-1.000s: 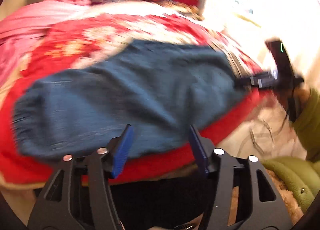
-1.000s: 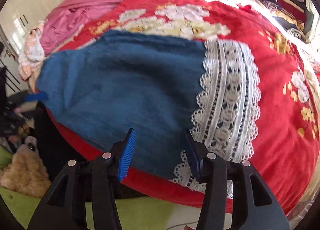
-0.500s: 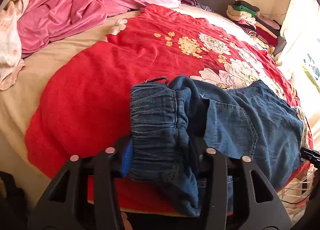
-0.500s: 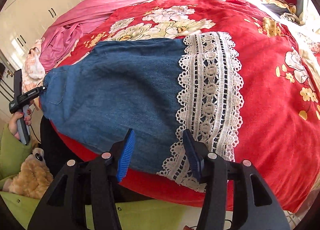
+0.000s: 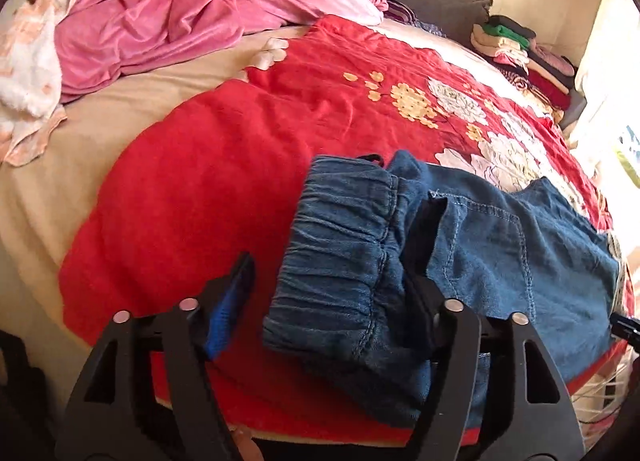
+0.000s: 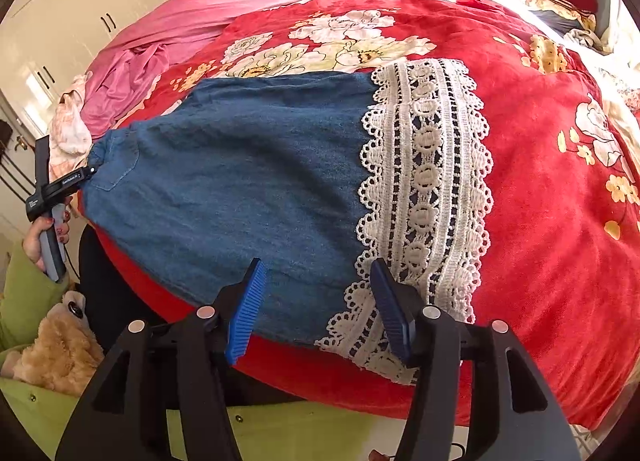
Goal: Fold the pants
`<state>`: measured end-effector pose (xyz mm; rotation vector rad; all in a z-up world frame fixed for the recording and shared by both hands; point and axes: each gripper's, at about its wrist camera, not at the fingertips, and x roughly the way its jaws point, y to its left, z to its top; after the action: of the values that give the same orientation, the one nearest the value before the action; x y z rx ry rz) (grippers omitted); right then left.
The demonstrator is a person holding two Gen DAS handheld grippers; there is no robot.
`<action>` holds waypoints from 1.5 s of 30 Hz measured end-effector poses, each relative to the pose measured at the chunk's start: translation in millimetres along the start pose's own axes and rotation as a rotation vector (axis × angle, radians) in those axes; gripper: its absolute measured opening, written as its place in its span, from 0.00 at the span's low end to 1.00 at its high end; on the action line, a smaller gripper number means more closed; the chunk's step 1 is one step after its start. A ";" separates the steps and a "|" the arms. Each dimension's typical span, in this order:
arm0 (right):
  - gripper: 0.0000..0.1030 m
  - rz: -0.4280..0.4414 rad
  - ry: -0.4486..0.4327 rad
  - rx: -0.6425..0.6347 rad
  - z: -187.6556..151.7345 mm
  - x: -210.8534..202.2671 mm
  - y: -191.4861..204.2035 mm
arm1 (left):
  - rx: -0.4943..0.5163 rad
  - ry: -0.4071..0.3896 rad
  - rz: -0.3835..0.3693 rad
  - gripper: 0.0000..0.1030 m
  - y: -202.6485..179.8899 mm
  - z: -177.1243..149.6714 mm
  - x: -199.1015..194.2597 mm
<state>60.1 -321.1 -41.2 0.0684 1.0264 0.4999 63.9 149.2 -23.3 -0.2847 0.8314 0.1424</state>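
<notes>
Blue denim pants (image 5: 500, 253) lie flat on a red flowered blanket (image 5: 240, 181). Their gathered elastic waistband (image 5: 340, 253) sits between the jaws of my left gripper (image 5: 330, 285), which are opening. The blue left pad (image 5: 232, 301) stands clear of the cloth, and the other finger is partly hidden by the denim. In the right wrist view the pants (image 6: 240, 189) end in a white lace hem (image 6: 424, 189). My right gripper (image 6: 318, 277) hovers over that hem at the bed's near edge, its jaws opening and pressing on nothing. The left gripper (image 6: 90, 171) shows at the waistband corner, held by a hand.
A crumpled pink blanket (image 5: 180, 21) and a pale garment (image 5: 28, 73) lie at the bed's far left. Folded clothes (image 5: 520, 49) are stacked at the far right. A plush toy (image 6: 52, 349) and a green sleeve (image 6: 24, 301) are below the bed edge, with white wardrobe doors (image 6: 80, 1) behind.
Half a second ago my left jaws were shut on the waistband; now the left pad has drawn away from it. The right jaws stand a little wider over the lace hem.
</notes>
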 end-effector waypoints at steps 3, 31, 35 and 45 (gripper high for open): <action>0.53 0.060 -0.031 0.038 5.7 -15.0 -3.8 | 0.000 -0.041 0.019 0.65 1.5 0.4 -28.1; 0.36 0.139 -0.057 0.120 113.4 39.9 -113.1 | 0.436 0.254 -0.362 0.61 -211.9 70.5 118.2; 0.18 0.167 -0.101 0.098 107.2 31.6 -108.7 | 0.426 0.270 -0.450 0.09 -217.7 67.1 115.6; 0.10 0.083 -0.309 -0.019 143.5 -14.6 -88.1 | 0.410 0.140 -0.392 0.04 -226.6 87.1 96.1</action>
<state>205.7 -380.2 21.0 0.1666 0.7187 0.5555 242.9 -38.9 4.5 -0.0669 0.9066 -0.4155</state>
